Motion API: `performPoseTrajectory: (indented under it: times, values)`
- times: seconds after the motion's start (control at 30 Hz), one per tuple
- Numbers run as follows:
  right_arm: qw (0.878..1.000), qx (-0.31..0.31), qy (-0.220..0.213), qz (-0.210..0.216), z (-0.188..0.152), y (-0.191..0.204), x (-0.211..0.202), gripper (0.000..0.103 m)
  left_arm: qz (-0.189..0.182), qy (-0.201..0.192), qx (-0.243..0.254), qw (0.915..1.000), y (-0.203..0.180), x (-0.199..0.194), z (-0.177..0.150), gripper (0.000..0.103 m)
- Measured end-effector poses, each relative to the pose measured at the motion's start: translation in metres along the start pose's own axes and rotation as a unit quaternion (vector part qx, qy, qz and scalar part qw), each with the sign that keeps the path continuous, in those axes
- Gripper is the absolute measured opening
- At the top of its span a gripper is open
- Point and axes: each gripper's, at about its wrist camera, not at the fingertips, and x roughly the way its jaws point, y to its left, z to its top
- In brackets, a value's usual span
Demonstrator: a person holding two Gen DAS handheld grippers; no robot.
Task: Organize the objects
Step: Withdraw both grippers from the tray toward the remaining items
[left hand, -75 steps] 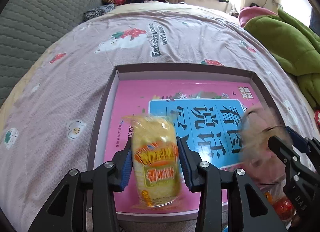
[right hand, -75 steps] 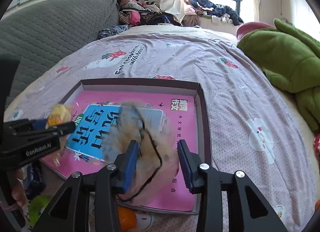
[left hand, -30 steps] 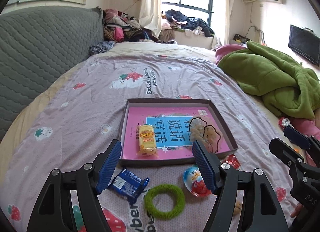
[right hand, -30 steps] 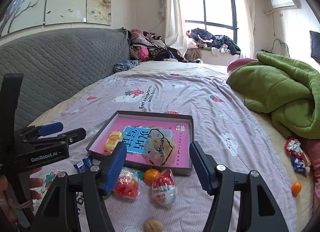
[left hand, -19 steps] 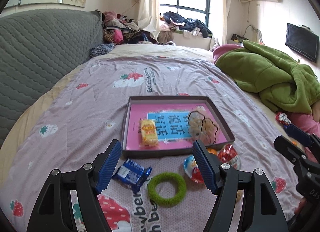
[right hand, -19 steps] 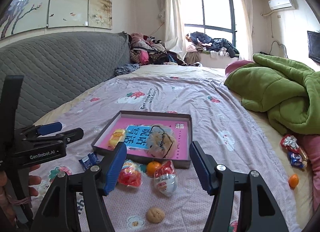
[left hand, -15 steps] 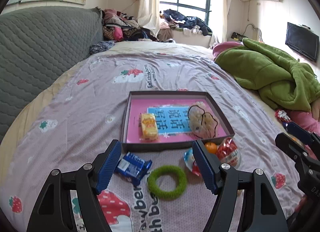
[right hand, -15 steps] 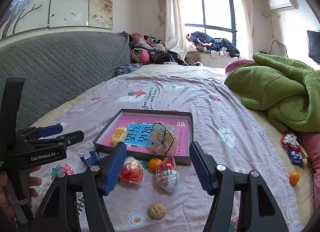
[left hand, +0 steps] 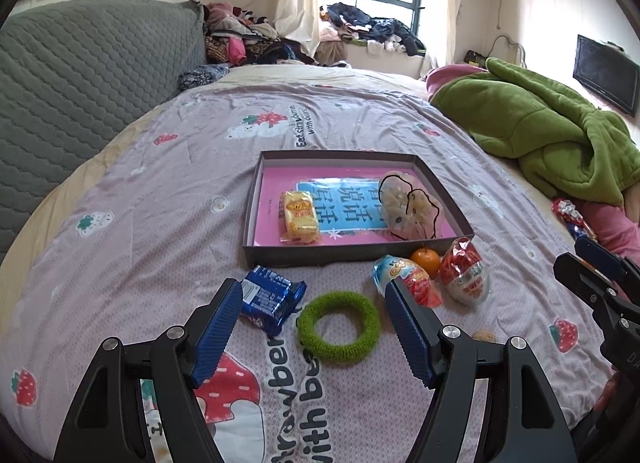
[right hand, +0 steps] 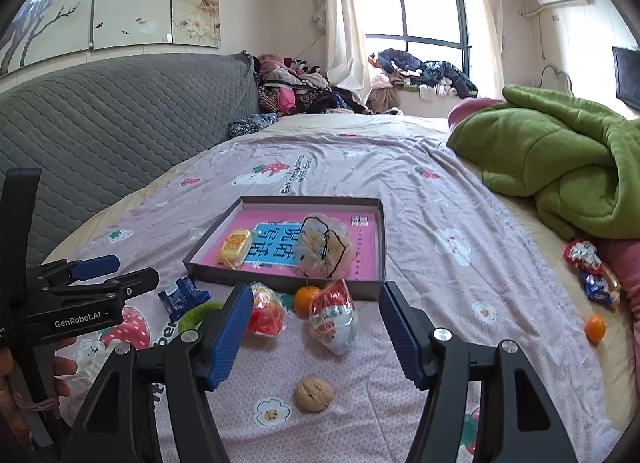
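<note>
A big bed (left hand: 168,191) with a strawberry sheet fills the room, and a green blanket (right hand: 560,167) is bunched up on one side. A flat box (left hand: 352,253) with a pink bottom sits in the middle of the bed. Inside it lie a fluffy toy in a clear bag (left hand: 408,207) and a yellow snack pack (left hand: 300,217), well apart from each other.

The left claw (left hand: 314,329) is wide and holds nothing. A green ring (left hand: 339,326) lies on the sheet between its fingers. A blue cookie pack (left hand: 268,299) is just beside the ring.

The right claw (right hand: 316,335) is wide too, and empty. In front of the box, near its tips, are a shiny egg-shaped treat (right hand: 333,317), a red wrapped treat (right hand: 266,309) and a small orange (right hand: 307,299). A walnut (right hand: 314,394) lies closer, between the fingers.
</note>
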Motion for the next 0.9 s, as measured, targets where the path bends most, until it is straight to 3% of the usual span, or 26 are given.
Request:
performPoseTrajectory:
  times: [0.9]
  values:
    - [0.998,-0.008,0.064,0.013,-0.038,0.007,0.025,0.065,-0.015,0.084,-0.028,0.996,0.008,0.039,-0.034,0.075]
